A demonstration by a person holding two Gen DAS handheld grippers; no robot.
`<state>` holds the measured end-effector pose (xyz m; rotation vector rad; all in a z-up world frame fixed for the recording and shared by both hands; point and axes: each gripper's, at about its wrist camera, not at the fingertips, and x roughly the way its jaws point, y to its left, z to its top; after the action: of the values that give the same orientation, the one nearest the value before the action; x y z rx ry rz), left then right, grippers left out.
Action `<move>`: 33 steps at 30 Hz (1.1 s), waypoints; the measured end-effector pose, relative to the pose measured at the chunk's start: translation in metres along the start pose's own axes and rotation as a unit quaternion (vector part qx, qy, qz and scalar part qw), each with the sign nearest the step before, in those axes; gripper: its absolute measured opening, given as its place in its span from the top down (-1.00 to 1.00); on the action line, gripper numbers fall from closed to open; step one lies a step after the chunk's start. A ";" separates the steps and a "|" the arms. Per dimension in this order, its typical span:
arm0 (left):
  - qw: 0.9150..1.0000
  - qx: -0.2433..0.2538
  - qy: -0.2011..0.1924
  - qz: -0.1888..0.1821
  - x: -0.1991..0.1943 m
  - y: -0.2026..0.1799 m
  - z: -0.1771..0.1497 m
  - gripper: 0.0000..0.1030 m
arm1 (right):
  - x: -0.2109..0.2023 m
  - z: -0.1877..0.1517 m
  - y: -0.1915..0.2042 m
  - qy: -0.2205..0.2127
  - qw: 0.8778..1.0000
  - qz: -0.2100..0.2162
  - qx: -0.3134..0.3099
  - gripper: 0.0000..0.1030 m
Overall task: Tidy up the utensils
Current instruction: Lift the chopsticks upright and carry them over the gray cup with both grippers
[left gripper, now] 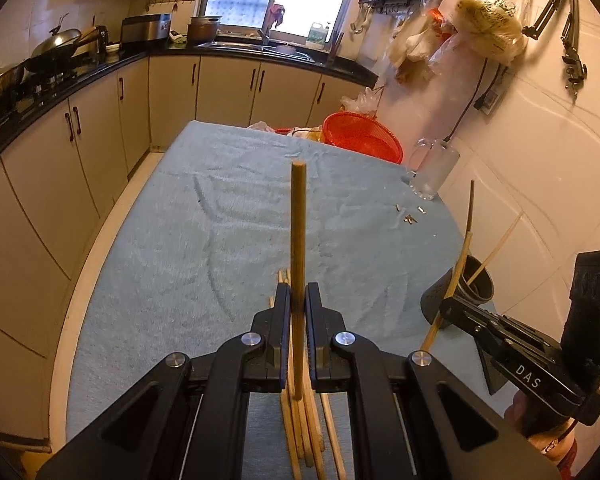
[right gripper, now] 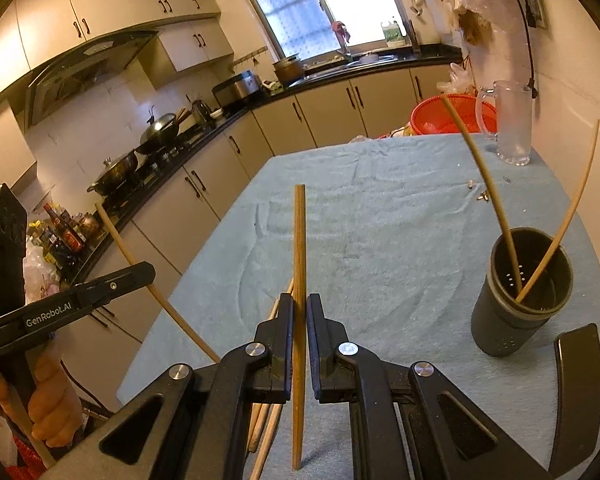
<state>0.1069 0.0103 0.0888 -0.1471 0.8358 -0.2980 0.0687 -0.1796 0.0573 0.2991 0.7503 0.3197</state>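
Here, a single chopstick (left gripper: 298, 240) is clamped upright by the left gripper (left gripper: 298, 300), its jaws nearly closed with only the stick's width between them. Below it, a loose bundle of chopsticks (left gripper: 304, 432) is seen lying on the blue cloth (left gripper: 180, 220). Likewise, another chopstick (right gripper: 299, 280) is pinched by the right gripper (right gripper: 299, 312), jaws narrowed onto it. To the right, two chopsticks are seen leaning inside the dark holder cup (right gripper: 520, 312), which stands upright on the cloth.
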 end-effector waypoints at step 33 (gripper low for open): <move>0.999 0.035 -0.006 -0.020 -0.007 -0.037 0.011 0.87 | -0.058 0.006 -0.020 -0.070 0.997 -0.014 0.023 0.86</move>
<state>0.1027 -0.0226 0.1101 -0.1009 0.8108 -0.3631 0.0367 -0.2213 0.0889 0.3502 0.6241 0.2527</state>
